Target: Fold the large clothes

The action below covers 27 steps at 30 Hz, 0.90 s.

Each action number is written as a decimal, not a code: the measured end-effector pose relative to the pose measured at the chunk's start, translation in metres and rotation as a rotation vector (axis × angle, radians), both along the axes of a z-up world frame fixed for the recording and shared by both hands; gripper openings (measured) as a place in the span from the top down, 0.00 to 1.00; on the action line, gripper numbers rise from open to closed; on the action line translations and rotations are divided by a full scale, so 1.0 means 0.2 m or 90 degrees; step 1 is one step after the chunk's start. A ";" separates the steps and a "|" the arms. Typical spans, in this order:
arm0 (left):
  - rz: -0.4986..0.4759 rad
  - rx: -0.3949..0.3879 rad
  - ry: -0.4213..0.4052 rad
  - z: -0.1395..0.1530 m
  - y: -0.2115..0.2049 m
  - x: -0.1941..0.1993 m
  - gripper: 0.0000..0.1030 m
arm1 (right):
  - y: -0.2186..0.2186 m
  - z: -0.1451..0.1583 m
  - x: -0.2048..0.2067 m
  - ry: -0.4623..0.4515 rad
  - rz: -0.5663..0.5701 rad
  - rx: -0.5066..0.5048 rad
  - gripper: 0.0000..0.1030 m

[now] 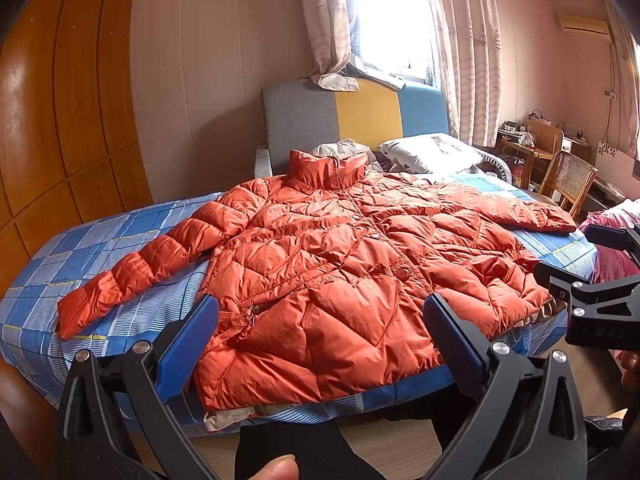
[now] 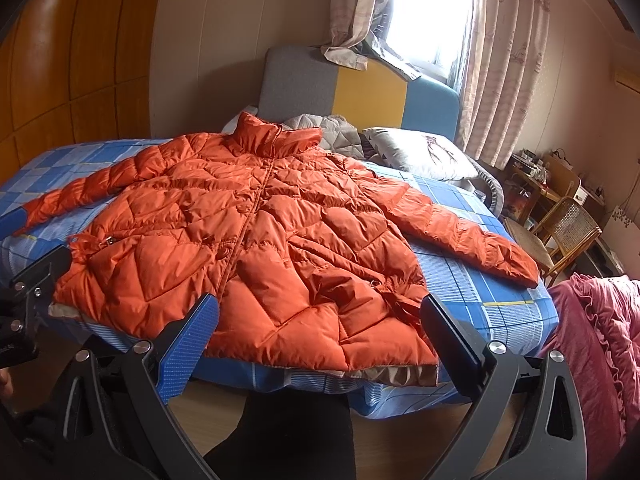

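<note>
An orange quilted puffer jacket [image 1: 340, 256] [image 2: 248, 232] lies spread flat, front up, on the blue plaid bed [image 1: 80, 256] [image 2: 480, 292], collar toward the headboard and both sleeves stretched out sideways. My left gripper [image 1: 320, 336] hovers open just short of the jacket's hem, over its left half, with nothing between its blue-padded fingers. My right gripper [image 2: 320, 332] is open as well, held in front of the hem's right half. The right gripper also shows at the right edge of the left wrist view, the left one at the left edge of the right wrist view.
A grey, yellow and blue headboard [image 1: 352, 116] stands behind the bed, with a pillow [image 1: 428, 152] and a crumpled grey quilt beside the collar. A wooden wardrobe [image 1: 68, 120] fills the left. A wicker chair [image 2: 560, 236], a cluttered desk and a pink ruffled blanket [image 2: 596, 340] are at the right.
</note>
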<state>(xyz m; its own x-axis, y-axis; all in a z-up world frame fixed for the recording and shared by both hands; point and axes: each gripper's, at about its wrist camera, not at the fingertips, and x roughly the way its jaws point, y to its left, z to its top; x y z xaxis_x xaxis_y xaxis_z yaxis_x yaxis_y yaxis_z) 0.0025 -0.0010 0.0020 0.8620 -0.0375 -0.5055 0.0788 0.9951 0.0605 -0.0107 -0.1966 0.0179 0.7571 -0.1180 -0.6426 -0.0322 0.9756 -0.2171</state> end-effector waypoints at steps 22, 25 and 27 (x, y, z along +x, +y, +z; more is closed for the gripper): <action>0.003 -0.022 0.010 -0.05 0.06 0.02 0.02 | -0.04 -0.06 0.05 0.026 -0.012 -0.010 0.03; 0.016 -0.031 0.036 -0.11 0.11 0.07 0.02 | -0.12 -0.10 0.10 0.041 -0.038 -0.002 0.03; 0.033 -0.046 0.081 -0.19 0.15 0.14 0.02 | -0.22 -0.15 0.17 0.068 -0.078 0.023 0.03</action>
<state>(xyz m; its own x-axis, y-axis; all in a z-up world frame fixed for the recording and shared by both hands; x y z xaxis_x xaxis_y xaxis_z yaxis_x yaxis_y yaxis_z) 0.0303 0.0281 -0.0353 0.7926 -0.0351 -0.6088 0.0302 0.9994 -0.0183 0.0237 -0.2406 -0.0115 0.6652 -0.1796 -0.7247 0.0658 0.9810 -0.1827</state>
